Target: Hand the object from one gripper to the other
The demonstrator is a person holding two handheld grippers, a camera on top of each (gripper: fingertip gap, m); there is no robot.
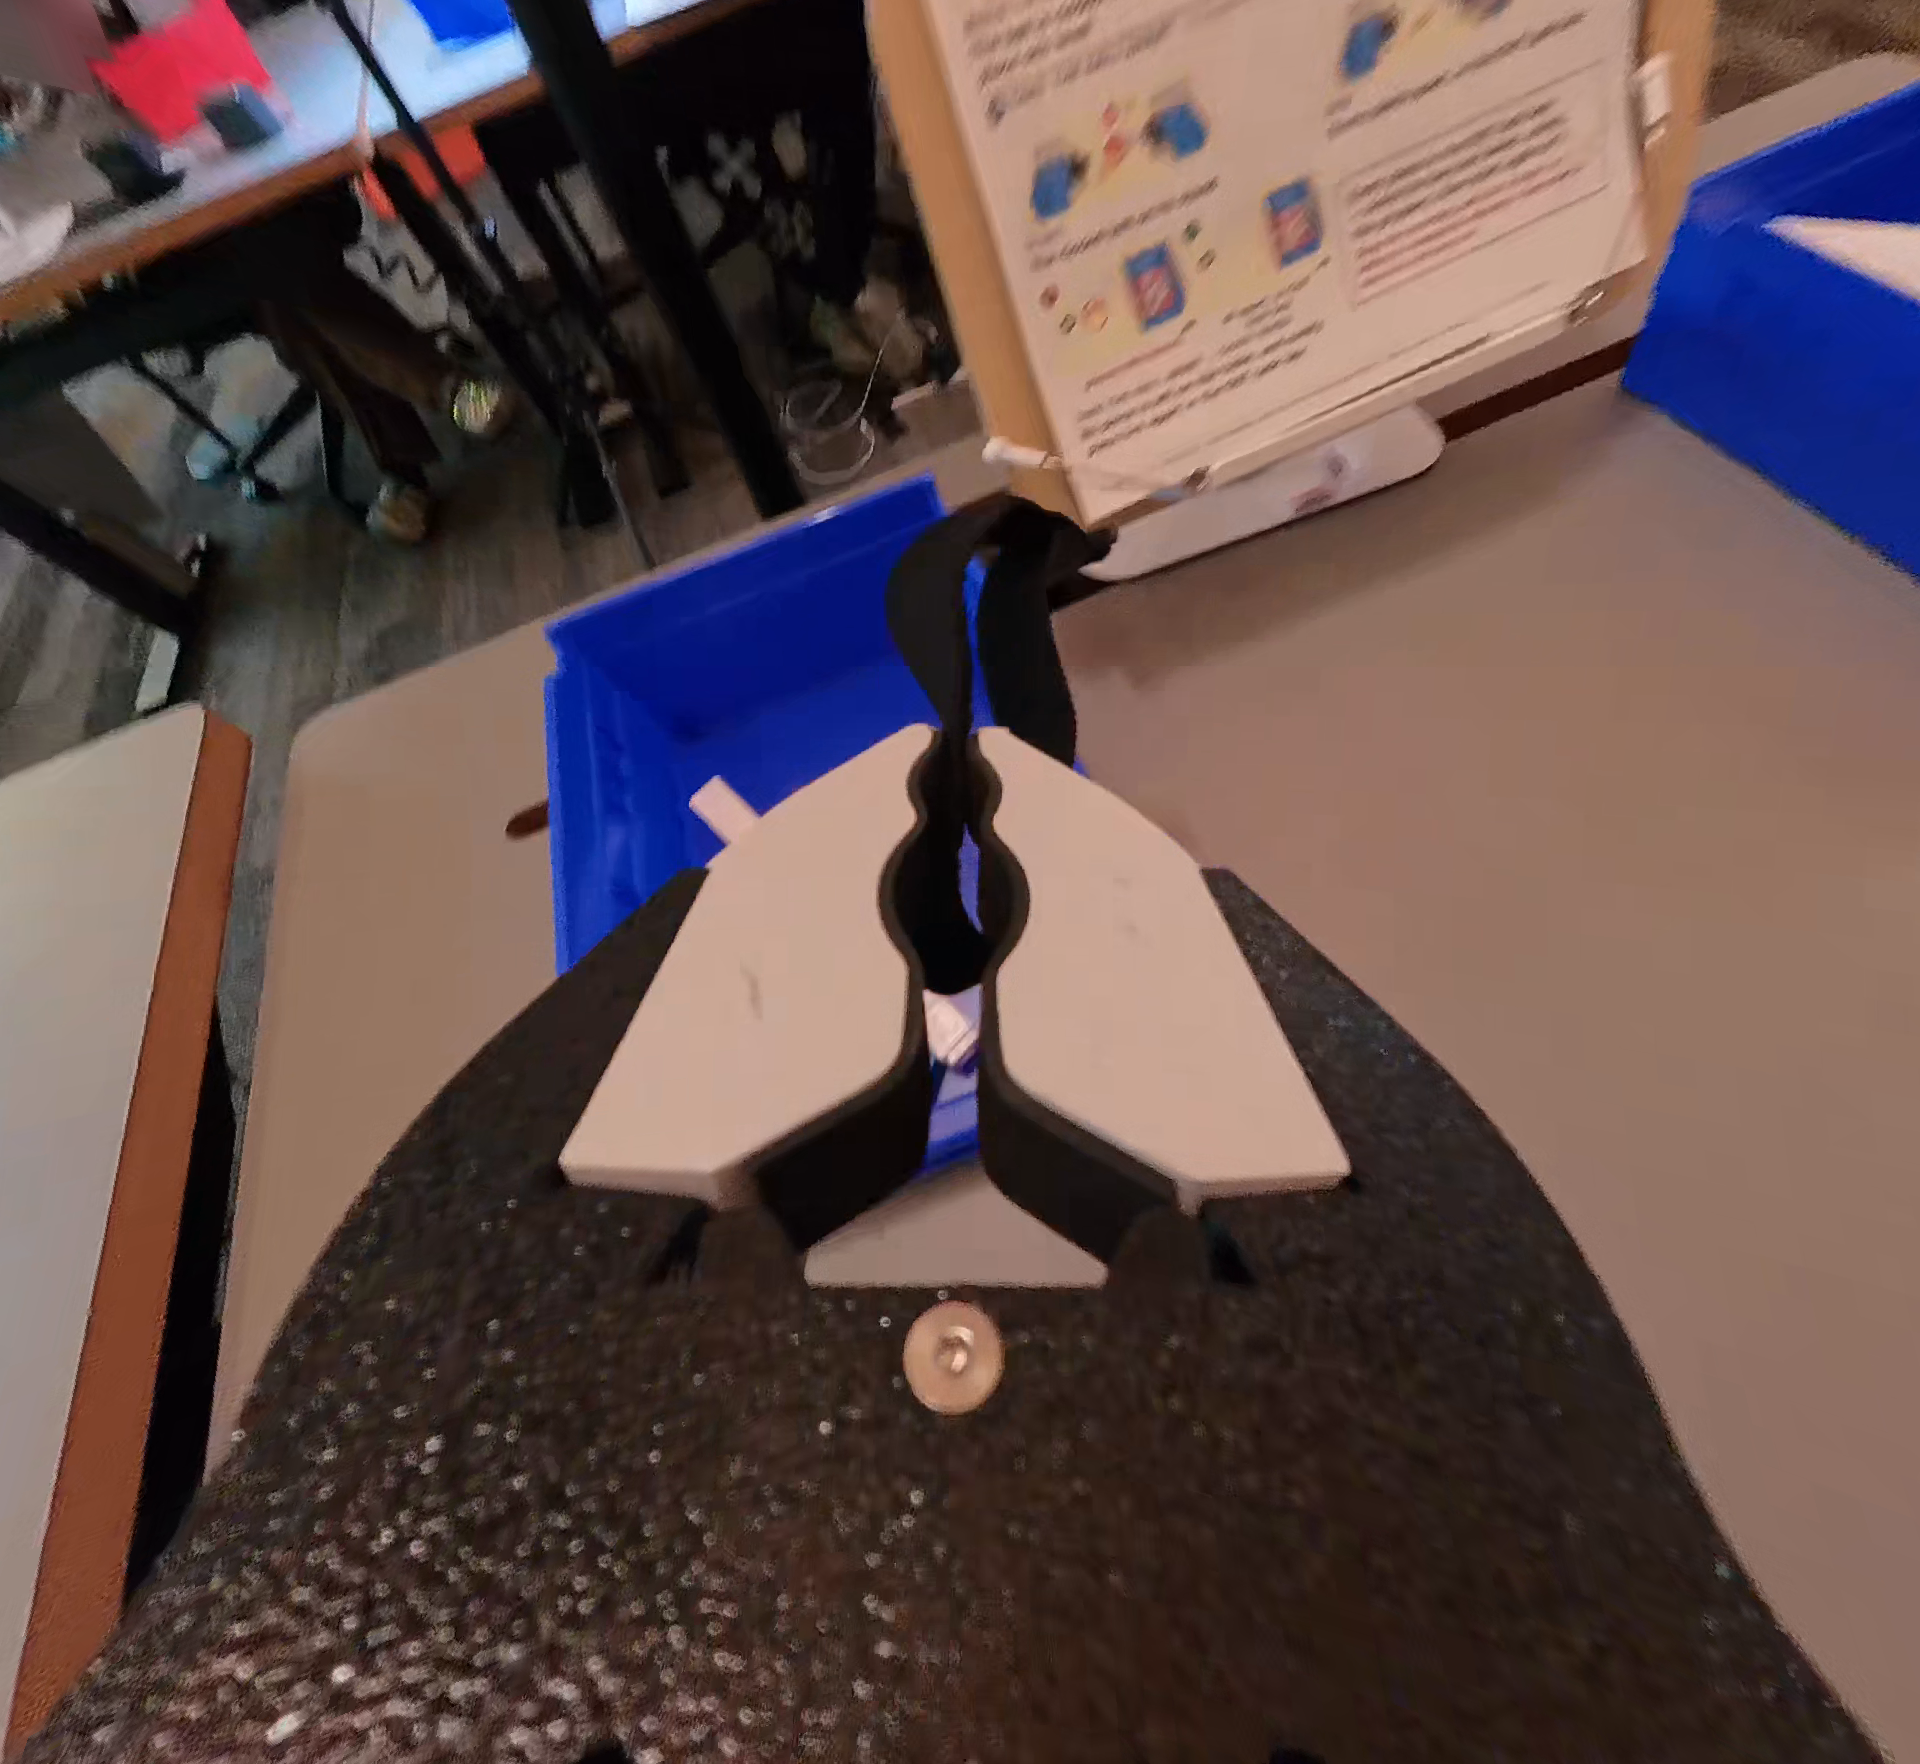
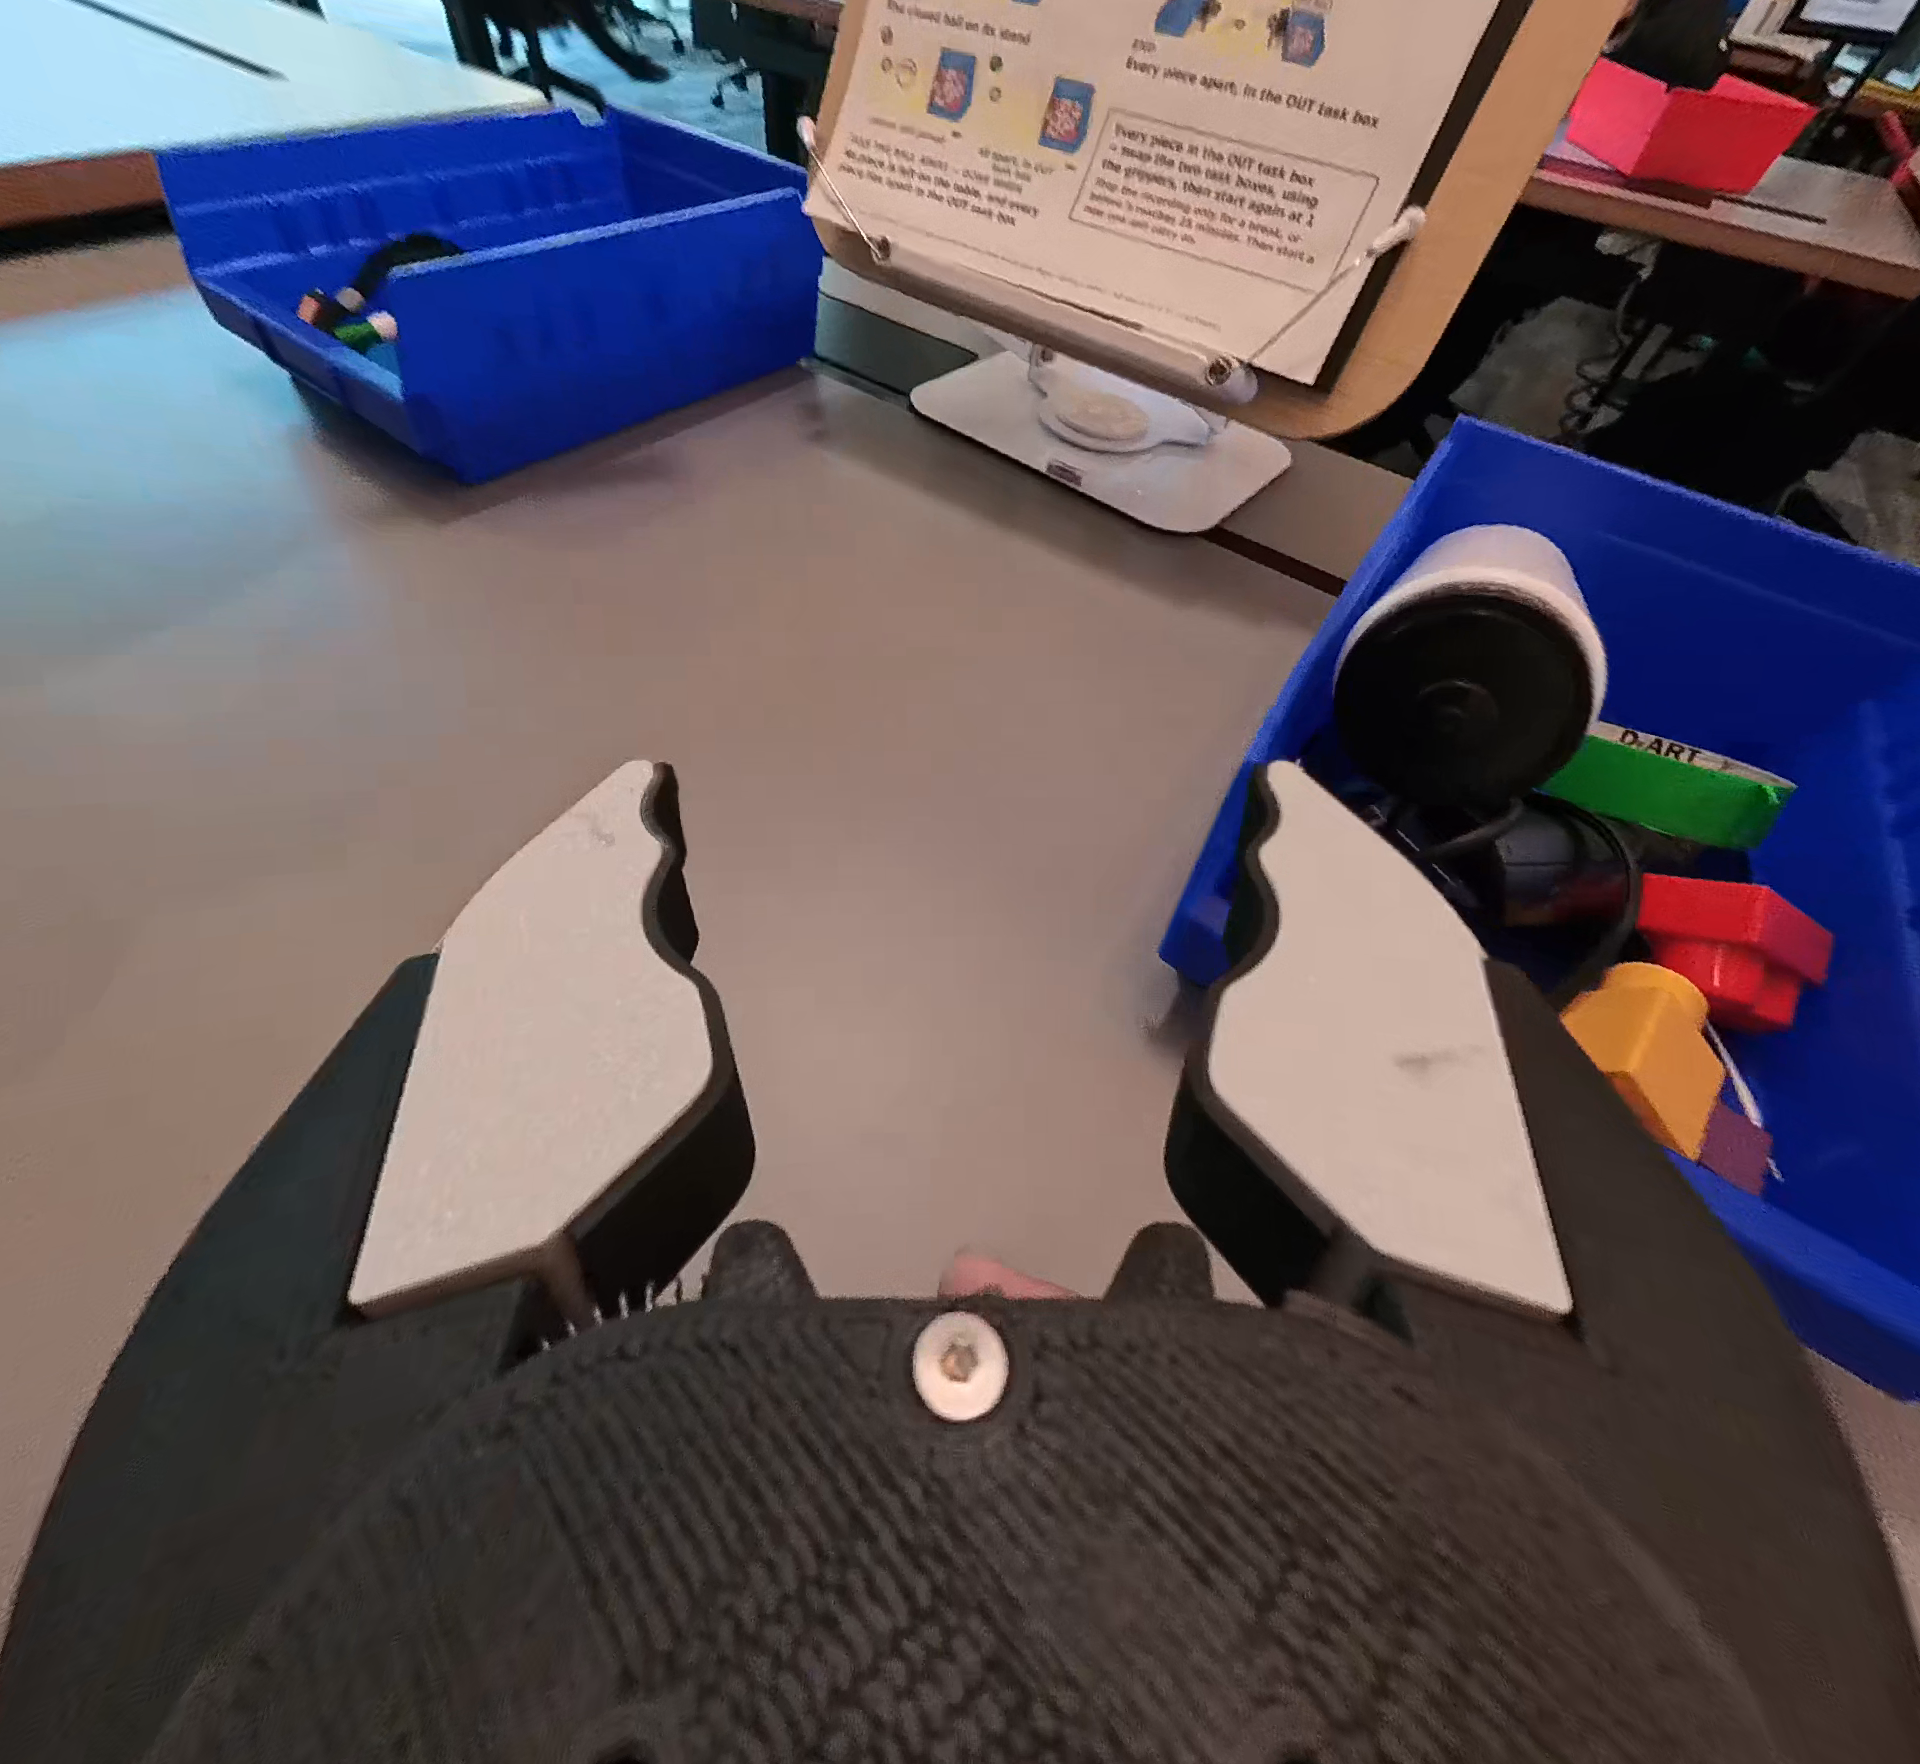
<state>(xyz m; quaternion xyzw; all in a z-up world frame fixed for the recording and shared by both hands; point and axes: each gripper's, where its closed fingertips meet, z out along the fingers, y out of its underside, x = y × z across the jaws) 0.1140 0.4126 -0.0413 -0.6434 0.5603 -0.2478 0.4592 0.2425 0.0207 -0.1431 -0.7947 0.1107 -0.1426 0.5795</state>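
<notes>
Black strap point(image 1: 982, 665) sits pinched between the pressed-together fingers of the left gripper point(image 1: 954, 758), in the left wrist view. Its long axis runs straight ahead along the fingers, the free looped end rising past the tips toward the instruction sheet on its stand point(image 1: 1278, 156). Directly beneath and ahead of the tips lies a blue bin point(image 1: 665, 675) on the grey table point(image 1: 1455, 831); a second blue bin point(image 1: 1766, 322) stands far to the right.

In the right wrist view, the right gripper point(image 2: 961, 779) is spread wide with nothing between its fingers, bare table below. Just right of its right finger is a blue bin point(image 2: 1714, 571) crowded with a black-and-white roller point(image 2: 1465, 675), green box point(image 2: 1662, 795), red block point(image 2: 1735, 945) and orange block point(image 2: 1652, 1049). Ahead to the left stands another blue bin point(image 2: 582, 332).
</notes>
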